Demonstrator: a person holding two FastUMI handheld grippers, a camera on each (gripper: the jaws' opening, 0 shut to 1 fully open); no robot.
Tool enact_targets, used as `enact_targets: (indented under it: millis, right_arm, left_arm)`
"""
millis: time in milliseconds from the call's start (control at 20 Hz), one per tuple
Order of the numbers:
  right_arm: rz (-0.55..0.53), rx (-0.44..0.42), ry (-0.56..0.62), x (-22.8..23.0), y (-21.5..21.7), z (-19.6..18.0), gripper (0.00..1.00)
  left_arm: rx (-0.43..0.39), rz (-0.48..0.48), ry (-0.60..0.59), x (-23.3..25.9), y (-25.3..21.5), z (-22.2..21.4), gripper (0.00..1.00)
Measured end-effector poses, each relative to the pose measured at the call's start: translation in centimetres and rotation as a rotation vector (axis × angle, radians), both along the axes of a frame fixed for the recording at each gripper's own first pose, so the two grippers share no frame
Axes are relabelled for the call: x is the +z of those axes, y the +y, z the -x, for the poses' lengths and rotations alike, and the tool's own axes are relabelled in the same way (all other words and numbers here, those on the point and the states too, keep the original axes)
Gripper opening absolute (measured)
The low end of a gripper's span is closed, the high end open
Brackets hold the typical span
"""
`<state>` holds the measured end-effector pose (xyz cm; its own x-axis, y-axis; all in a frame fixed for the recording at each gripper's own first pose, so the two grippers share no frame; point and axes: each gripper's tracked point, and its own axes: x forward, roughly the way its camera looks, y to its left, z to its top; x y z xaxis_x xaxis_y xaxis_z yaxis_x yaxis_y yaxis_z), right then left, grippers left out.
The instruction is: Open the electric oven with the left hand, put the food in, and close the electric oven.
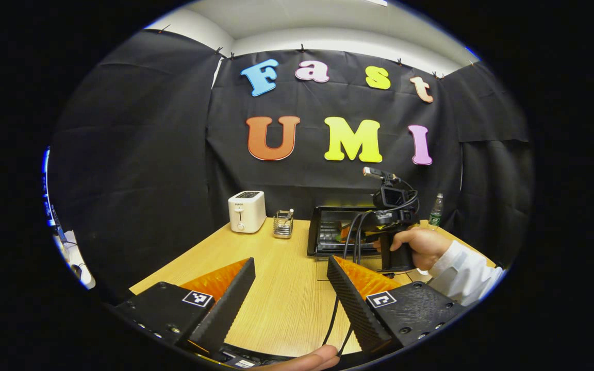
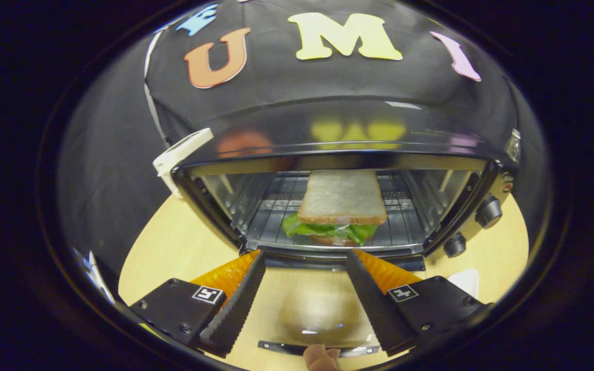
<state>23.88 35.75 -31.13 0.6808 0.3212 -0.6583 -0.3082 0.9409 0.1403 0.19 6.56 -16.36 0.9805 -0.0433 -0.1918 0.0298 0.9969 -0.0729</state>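
Before the open electric oven (image 2: 338, 154), the right gripper (image 2: 304, 257) hangs with fingers spread and empty (door glass beneath them). On the rack inside lies the sandwich (image 2: 341, 206). Farther back over the wooden table (image 1: 276, 288), the left gripper (image 1: 291, 265) is likewise spread, empty.

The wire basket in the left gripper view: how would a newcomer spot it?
Start at the wooden table by the black wall. Between the white toaster and the open oven stands the wire basket, small, see-through metal mesh, unlike its solid neighbours.
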Motion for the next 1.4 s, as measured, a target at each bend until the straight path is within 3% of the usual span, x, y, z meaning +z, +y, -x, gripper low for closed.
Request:
enact_targets:
  millis: [350,650,700,750,800,850,900,950,1100,1400]
  right_arm:
    - [-0.042,0.028,-0.245,9.5,-5.2,6.1,1.00]
    - [-0.119,-0.060,-0.446,17.3,-13.1,10.8,1.00]
    - [-0.135,-0.080,-0.479,18.9,-14.5,11.6,0.89]
    - [-0.151,-0.103,-0.514,20.3,-16.1,12.3,0.89]
    - [-0.171,-0.124,-0.554,21.7,-17.8,13.3,1.00]
    - [-0.187,-0.142,-0.584,22.7,-19.2,14.1,0.89]
    - [-0.189,-0.159,-0.602,23.0,-20.8,14.8,0.88]
    - [-0.179,-0.170,-0.618,23.5,-22.4,15.3,0.99]
    - [-0.146,-0.221,-0.672,25.6,-27.1,16.7,0.99]
    - [-0.079,-0.302,-0.771,28.9,-34.0,18.5,0.99]
  left_arm:
    - [-0.010,0.007,0.031,-0.8,-1.4,-1.5,0.93]
    - [-0.060,0.036,0.082,-3.2,-4.9,-3.8,0.93]
    - [-0.075,0.038,0.101,-3.7,-5.7,-4.3,0.93]
    - [-0.088,0.037,0.119,-4.4,-6.6,-4.9,0.93]
    - [-0.105,0.032,0.137,-5.1,-7.6,-5.3,0.93]
    - [-0.119,0.026,0.157,-6.1,-8.7,-5.7,0.93]
    - [-0.140,0.023,0.183,-7.0,-9.9,-6.1,0.93]
    - [-0.169,0.025,0.212,-8.1,-11.4,-6.3,0.93]
    - [-0.230,0.019,0.284,-10.8,-14.8,-6.8,0.93]
    - [-0.265,-0.017,0.397,-14.1,-18.6,-8.5,0.93]
